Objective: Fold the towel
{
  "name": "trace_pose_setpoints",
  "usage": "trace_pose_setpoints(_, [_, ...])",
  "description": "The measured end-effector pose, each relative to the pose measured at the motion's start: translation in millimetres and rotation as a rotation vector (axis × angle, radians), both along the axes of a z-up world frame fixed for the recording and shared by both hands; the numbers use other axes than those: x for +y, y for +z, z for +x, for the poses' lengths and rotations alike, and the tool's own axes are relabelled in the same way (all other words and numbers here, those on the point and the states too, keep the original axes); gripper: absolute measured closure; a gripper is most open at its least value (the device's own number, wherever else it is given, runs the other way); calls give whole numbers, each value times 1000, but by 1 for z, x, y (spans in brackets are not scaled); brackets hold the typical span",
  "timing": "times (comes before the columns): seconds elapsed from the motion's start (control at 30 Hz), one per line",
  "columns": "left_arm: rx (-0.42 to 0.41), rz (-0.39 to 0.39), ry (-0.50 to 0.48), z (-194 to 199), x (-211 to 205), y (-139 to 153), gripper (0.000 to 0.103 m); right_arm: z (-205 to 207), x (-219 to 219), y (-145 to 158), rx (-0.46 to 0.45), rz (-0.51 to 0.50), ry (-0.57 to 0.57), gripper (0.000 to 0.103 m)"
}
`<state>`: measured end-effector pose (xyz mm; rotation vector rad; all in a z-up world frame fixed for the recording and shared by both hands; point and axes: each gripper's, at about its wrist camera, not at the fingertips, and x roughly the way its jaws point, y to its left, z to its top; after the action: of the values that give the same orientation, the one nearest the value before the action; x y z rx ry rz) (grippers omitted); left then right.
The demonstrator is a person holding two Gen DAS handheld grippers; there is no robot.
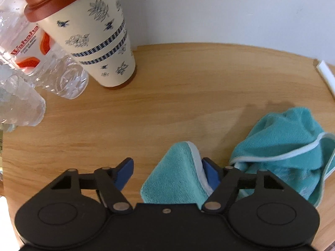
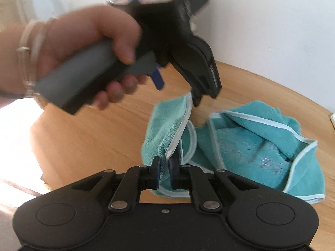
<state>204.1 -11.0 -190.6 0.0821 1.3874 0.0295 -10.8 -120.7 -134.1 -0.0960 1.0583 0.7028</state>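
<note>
1. The teal towel (image 2: 251, 144) with pale piping is all bunched up on the wooden table (image 1: 167, 96), toward its right side.
2. Right gripper (image 2: 164, 175) is pinched tight on a towel edge; left gripper (image 1: 169, 173) gapes wide, a corner resting against one finger.
3. Cup (image 1: 94, 33) and plastic bottle (image 1: 41, 62) crowd far left; the middle's bare wood.

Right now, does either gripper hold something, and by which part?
The right gripper is shut on the teal towel, at its white-trimmed edge. The left gripper is open: a towel corner lies between its fingers, against one pad only.
</note>
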Motion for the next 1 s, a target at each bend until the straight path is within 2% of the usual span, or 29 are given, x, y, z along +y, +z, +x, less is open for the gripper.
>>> trace_pose_setpoints(0.03, [5,-12,-5,-1,1,-2,73,-2,1,2,5,-7,8,94])
trace_pose_setpoints(0.07, [9,-30,-7,-2,2,-3,91,-2,0,2,6,-15,12,94])
trace_pose_setpoints(0.1, [12,-47,-6,-3,3,-4,93,-4,1,2,6,-21,18,94])
trace_pose_setpoints(0.3, [-61,-14,-57,-18,13,9,94,-12,20,10,42,-12,64,94])
trace_pose_setpoints(0.47, [-72,-61,32,-32,58,16,97,-8,37,22,94,46,85,94])
trace_pose_setpoints(0.67, [-77,-57,102,-50,102,13,97,-13,72,16,133,43,172,94])
trace_pose_setpoints(0.73, [-78,-58,124,-56,114,10,97,-15,82,15,80,-3,190,93])
trace_pose_setpoints(0.8, [-77,-63,136,-59,121,6,97,-12,82,12,43,-21,187,89])
trace_pose_setpoints(0.87, [-81,-67,142,-61,127,3,96,-9,74,10,24,-49,181,72])
trace_pose_setpoints(0.93, [-84,-69,141,-62,129,1,96,-6,67,5,1,-99,174,63])
trace_pose_setpoints(1.0, [-90,-71,134,-61,128,0,96,-6,65,-2,-31,-167,187,62])
